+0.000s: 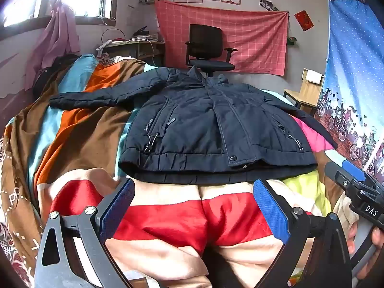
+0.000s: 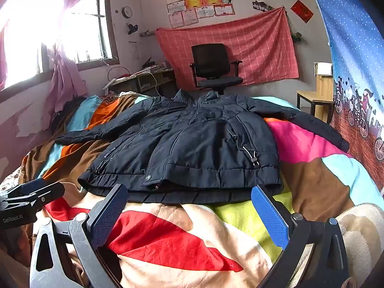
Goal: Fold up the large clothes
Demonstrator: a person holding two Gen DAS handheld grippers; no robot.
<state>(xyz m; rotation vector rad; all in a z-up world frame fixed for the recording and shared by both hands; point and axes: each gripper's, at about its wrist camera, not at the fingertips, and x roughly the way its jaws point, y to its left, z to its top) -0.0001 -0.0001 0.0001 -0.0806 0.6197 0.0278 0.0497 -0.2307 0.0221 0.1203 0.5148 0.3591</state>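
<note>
A dark navy padded jacket [image 1: 204,124] lies flat, front up and closed, on a bed with a colourful patchwork blanket [image 1: 168,216]; it also shows in the right wrist view [image 2: 192,148]. Both sleeves spread outward. My left gripper [image 1: 194,204] is open and empty, just short of the jacket's hem. My right gripper [image 2: 189,211] is open and empty, also just short of the hem. Each gripper shows at the edge of the other's view: the right one [image 1: 355,182], the left one [image 2: 31,196].
A black office chair [image 1: 208,50] stands beyond the bed before a red checked cloth [image 1: 252,36] on the wall. A cluttered desk [image 1: 134,44] sits under the window at left. A wooden stool [image 1: 304,93] and a blue curtain [image 1: 355,72] are at right.
</note>
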